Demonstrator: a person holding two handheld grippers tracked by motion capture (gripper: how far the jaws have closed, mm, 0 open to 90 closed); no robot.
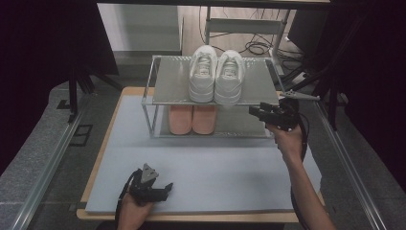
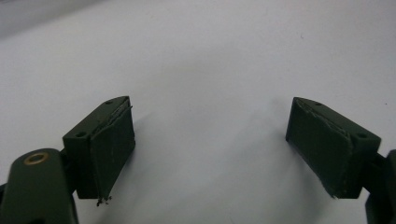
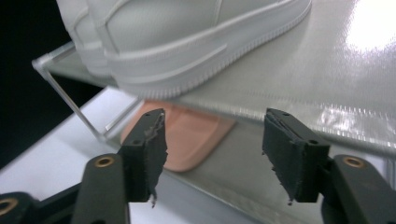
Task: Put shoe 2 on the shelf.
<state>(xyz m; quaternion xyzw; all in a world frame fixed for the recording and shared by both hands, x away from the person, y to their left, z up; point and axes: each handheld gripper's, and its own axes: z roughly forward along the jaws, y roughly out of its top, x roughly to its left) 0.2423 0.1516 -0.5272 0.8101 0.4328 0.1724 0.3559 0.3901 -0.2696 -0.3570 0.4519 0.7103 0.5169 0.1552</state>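
Note:
A pair of white sneakers [image 1: 216, 74] stands on the top shelf of a metal shoe rack [image 1: 167, 86], heels toward me. Under it, a pair of pink shoes [image 1: 192, 119] sits on the lower shelf. My right gripper [image 1: 254, 111] hovers at the rack's front right, level with the top shelf, jaws open and empty. In the right gripper view the white sneaker's heel [image 3: 177, 42] sits just beyond the gripper [image 3: 212, 140], with a pink shoe [image 3: 191, 140] below the shelf. My left gripper [image 1: 165, 190] rests open on the mat near the front edge; nothing lies between its jaws [image 2: 210, 149].
A pale grey mat [image 1: 206, 172] covers the wooden table. Dark curtains and stands flank both sides. Cables and a table frame lie on the floor behind the rack. Metal rails run along the table's left and right.

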